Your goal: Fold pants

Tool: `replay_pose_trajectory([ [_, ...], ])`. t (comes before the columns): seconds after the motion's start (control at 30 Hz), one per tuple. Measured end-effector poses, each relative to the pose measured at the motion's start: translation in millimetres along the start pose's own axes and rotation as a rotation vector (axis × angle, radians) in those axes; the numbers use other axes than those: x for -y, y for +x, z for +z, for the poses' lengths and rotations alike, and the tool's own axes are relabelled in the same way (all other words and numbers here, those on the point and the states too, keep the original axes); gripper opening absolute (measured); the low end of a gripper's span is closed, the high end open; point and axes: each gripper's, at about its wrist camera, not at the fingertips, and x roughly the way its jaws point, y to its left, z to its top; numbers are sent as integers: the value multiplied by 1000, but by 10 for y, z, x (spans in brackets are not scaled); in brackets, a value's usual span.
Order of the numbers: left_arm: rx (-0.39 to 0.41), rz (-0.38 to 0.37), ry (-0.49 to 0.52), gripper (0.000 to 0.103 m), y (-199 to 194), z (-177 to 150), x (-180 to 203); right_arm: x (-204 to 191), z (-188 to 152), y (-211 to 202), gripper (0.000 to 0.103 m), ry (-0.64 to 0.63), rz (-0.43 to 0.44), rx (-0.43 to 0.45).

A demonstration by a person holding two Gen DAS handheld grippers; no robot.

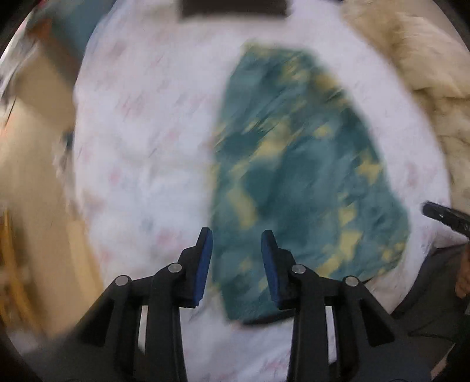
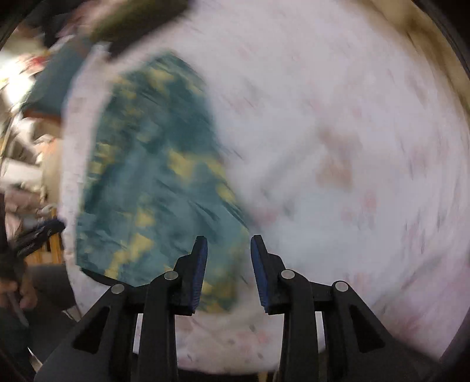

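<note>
The teal pants with yellow patches [image 1: 296, 164] lie flat in a long folded shape on the white bed. Both views are blurred by motion. My left gripper [image 1: 236, 235] is open and empty, hovering above the pants' near left edge. My right gripper [image 2: 228, 241] is open and empty, above the pants' near right edge; the pants [image 2: 152, 176] fill the left half of the right wrist view. The right gripper's tip shows at the right edge of the left wrist view [image 1: 446, 217], and the left gripper shows at the left edge of the right wrist view [image 2: 38, 233].
The bed has a white sheet with faint pink marks [image 1: 141, 152]. A cream fluffy blanket [image 1: 417, 73] lies at the far right. A dark object [image 1: 233, 8] sits at the bed's far end. The floor and furniture [image 1: 32, 147] are to the left.
</note>
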Motion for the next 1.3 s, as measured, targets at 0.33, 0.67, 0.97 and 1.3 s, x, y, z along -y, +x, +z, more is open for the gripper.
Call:
replay_pose_trajectory([
  [0.33, -268, -5, 22, 30, 896, -332, 125, -173, -3, 1005, 32, -48, -50, -284],
  [0.67, -53, -76, -67, 60, 106, 550, -196, -221, 938, 171, 75, -78, 138, -34],
  [0.97, 79, -93, -125, 86, 683, 1892, -581, -384, 2417, 466, 72, -187, 191, 25],
  [1.3, -27, -128, 109, 76, 1568, 2280, -183, -539, 2973, 1569, 60, -166, 219, -75],
])
